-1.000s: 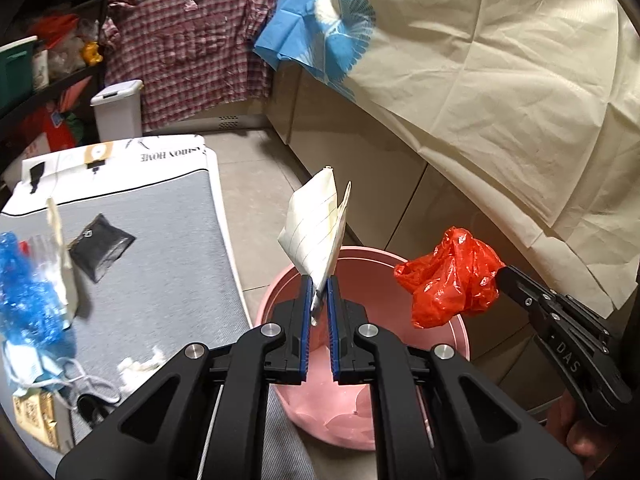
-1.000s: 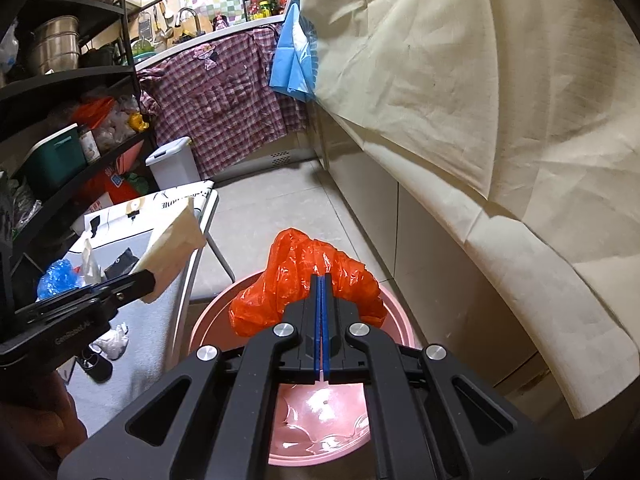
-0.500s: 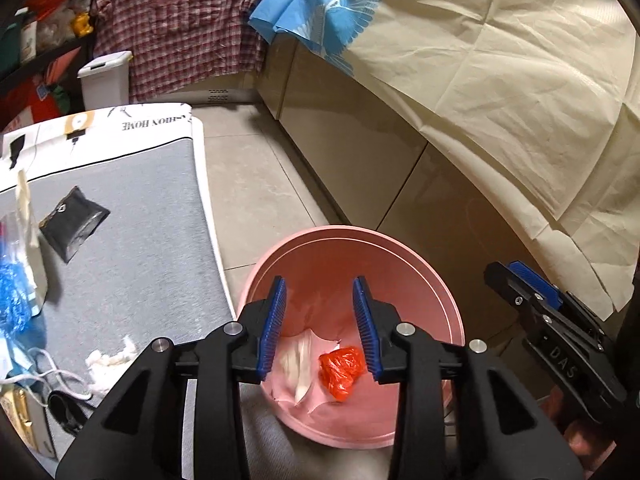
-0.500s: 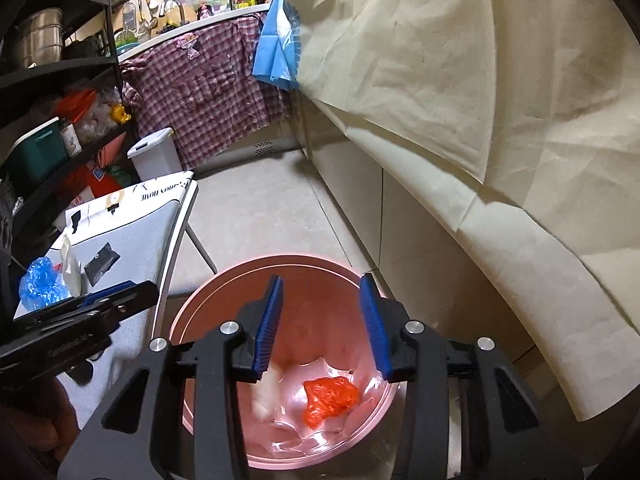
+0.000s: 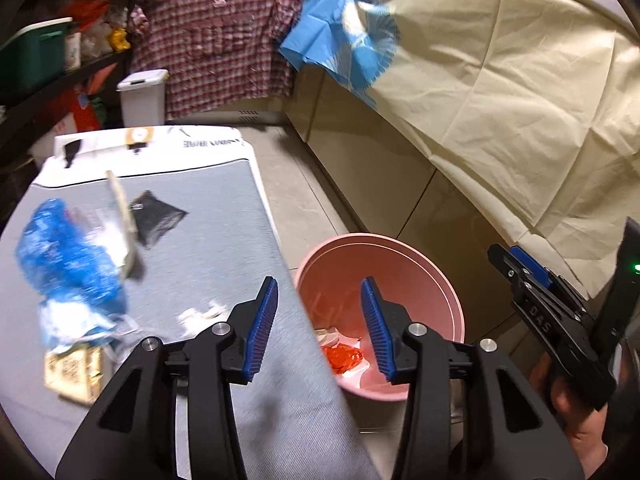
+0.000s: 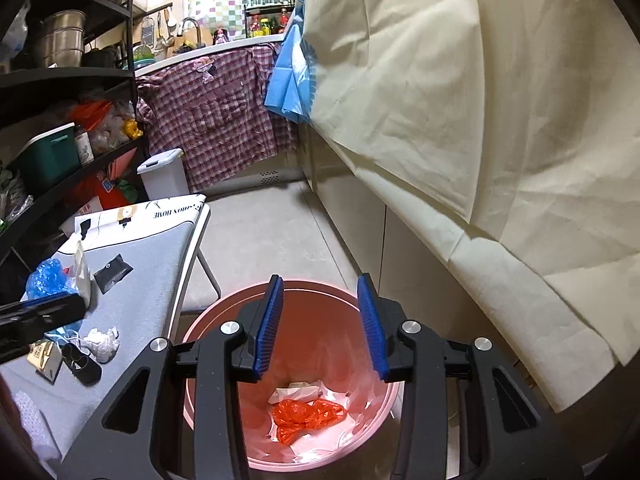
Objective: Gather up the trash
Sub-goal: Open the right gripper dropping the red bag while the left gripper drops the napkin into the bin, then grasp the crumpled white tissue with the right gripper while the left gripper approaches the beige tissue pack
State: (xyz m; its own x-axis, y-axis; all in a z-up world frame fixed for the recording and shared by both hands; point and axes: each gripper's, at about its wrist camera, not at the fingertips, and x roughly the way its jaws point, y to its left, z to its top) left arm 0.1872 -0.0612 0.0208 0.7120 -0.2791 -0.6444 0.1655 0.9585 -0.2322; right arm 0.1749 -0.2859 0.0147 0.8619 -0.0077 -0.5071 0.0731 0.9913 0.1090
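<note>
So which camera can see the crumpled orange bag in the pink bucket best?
The right wrist view. It looks straight down into the pink bucket, so the whole orange bag shows, lying on the bottom beside white paper. In the left wrist view the orange bag is partly hidden behind the table edge.

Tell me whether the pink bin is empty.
Not empty: the pink bin holds an orange plastic bag and white crumpled paper at its bottom.
</note>
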